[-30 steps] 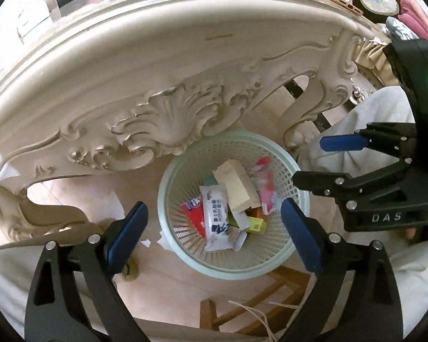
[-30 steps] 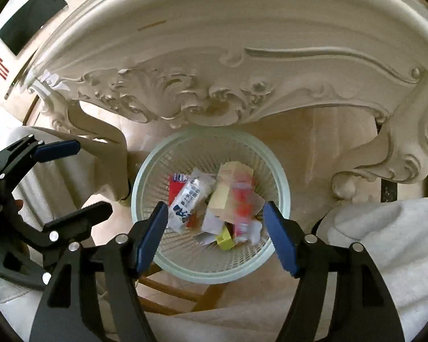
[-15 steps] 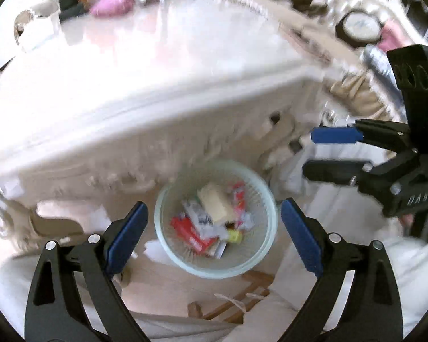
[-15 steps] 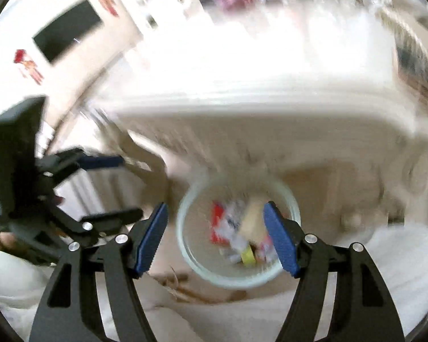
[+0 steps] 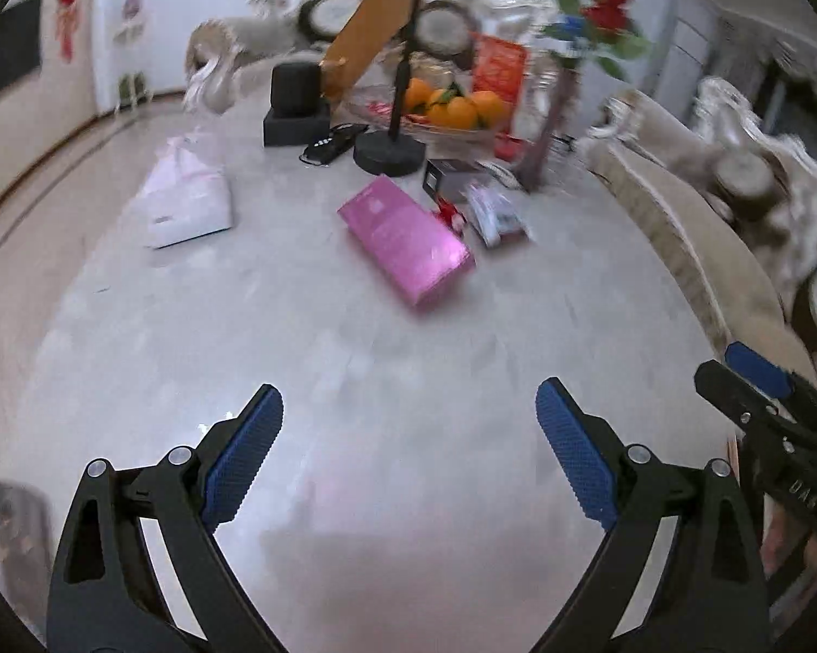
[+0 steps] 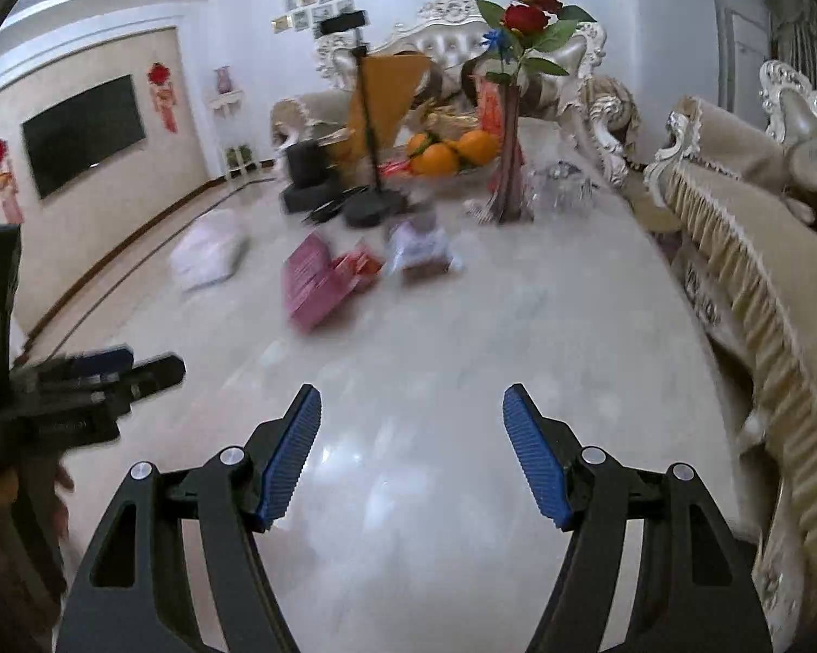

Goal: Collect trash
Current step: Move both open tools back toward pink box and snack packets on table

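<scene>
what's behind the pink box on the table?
Behind the pink box sit a black stand base, a remote, a small dark box and a bowl of oranges. A red packet is partly hidden at its edge.

A pink box (image 5: 406, 242) lies flat on the pale marble tabletop (image 5: 354, 381), long axis slanting away toward the far left, glossy on its top face. Just beside its far right end sits a small red packet (image 5: 451, 213), touching or nearly so. Right of that lies a crumpled white wrapper (image 5: 495, 215) with dark print and a red edge (motion blur smears the lettering, so it may be a snack bag). A white plastic bag (image 5: 186, 201) slumps well apart from these, toward the left edge, its top bunched upward.
</scene>
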`<state>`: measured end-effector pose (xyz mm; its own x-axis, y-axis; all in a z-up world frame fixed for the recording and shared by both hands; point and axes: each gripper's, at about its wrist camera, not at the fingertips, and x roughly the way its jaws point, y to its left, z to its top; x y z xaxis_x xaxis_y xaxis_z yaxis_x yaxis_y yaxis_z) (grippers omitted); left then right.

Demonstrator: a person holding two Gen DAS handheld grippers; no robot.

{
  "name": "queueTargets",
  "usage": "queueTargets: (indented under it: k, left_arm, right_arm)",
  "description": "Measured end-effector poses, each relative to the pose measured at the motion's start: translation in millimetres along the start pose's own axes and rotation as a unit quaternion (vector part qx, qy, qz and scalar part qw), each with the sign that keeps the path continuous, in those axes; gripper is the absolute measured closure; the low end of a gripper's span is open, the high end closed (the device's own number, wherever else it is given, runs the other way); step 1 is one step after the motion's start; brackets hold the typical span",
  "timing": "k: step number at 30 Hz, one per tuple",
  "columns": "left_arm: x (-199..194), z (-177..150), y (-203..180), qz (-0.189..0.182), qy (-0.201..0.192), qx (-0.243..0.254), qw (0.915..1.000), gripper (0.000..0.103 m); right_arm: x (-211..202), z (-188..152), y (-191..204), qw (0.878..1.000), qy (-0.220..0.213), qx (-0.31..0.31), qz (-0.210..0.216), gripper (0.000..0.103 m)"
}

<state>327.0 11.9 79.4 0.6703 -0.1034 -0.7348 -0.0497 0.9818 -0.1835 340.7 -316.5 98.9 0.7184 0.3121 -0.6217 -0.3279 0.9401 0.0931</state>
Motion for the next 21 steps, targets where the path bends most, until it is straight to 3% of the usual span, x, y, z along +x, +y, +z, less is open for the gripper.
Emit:
queueTargets:
  k: [6,10,15,19,21]
  left_arm:
    - [71,40,-6,0.049,0.025,-0.038,0.9977,0.011]
    - [99,53,-3,0.052,0.044,-0.061,0.9958,0.011]
    - [119,70,-4,0.1,0.047,-0.063,0.9918,0.011]
    - [128,73,4,0.073,0.052,-0.107,0.9902,0.011]
    - [134,75,4,0.082,0.051,-0.111,0.989,0.011]
  right_arm:
    - [94,62,-8,1.0,0.019,-0.02,-0.008,0.037]
    - [139,78,-9,0.999,0.05,0.002,0.014,0.037]
    - [180,94,-1,0.997,0.075,-0.006,0.017,0.037]
    - [200,93,-2,0.995,0.096,-0.02,0.005,0.036]
    - [207,91,-3,0.995,0.101,-0.02,0.001,0.027]
